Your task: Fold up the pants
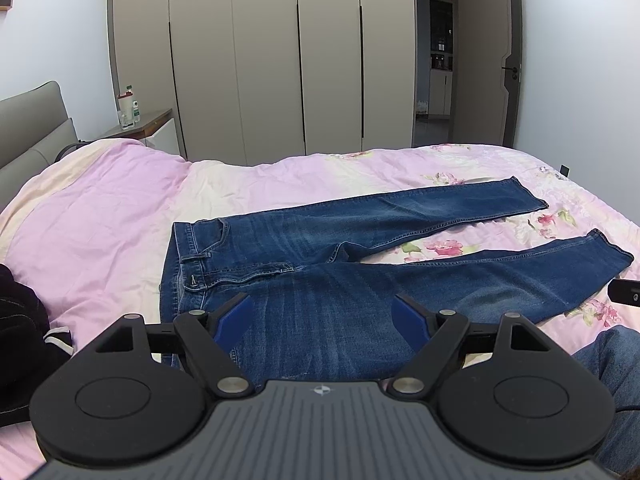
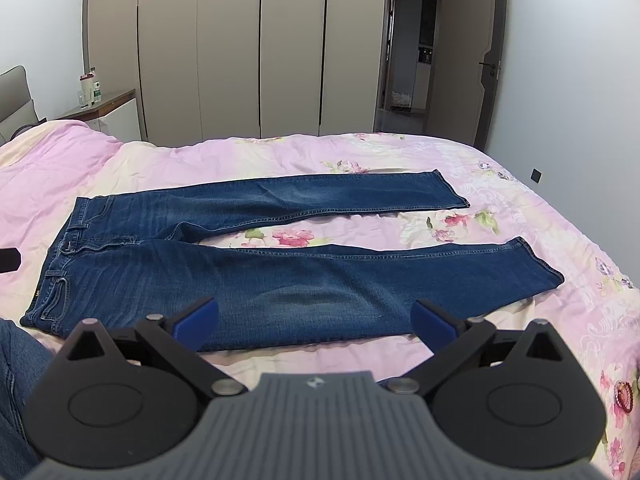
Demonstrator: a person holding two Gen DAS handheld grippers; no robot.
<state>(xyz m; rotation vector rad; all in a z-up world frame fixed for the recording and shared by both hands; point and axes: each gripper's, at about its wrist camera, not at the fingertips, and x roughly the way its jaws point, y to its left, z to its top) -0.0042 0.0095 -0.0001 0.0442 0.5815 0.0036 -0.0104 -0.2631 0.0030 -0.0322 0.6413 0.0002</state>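
Blue jeans [image 1: 320, 272] lie flat on the pink bed, waistband to the left, both legs spread apart to the right. They also show in the right wrist view [image 2: 280, 276]. My left gripper [image 1: 322, 314] is open and empty, hovering over the near thigh close to the waistband. My right gripper [image 2: 314, 322] is open and empty, over the near edge of the near leg around the knee. A dark edge of the other gripper shows at the frame side in each view.
The pink floral duvet [image 1: 120, 208] covers the bed. A dark garment [image 1: 20, 328] lies at the left edge. A nightstand with bottles [image 1: 132, 114] stands by the wardrobe [image 1: 264, 60]. A denim-clad knee [image 1: 616, 364] is at the near right.
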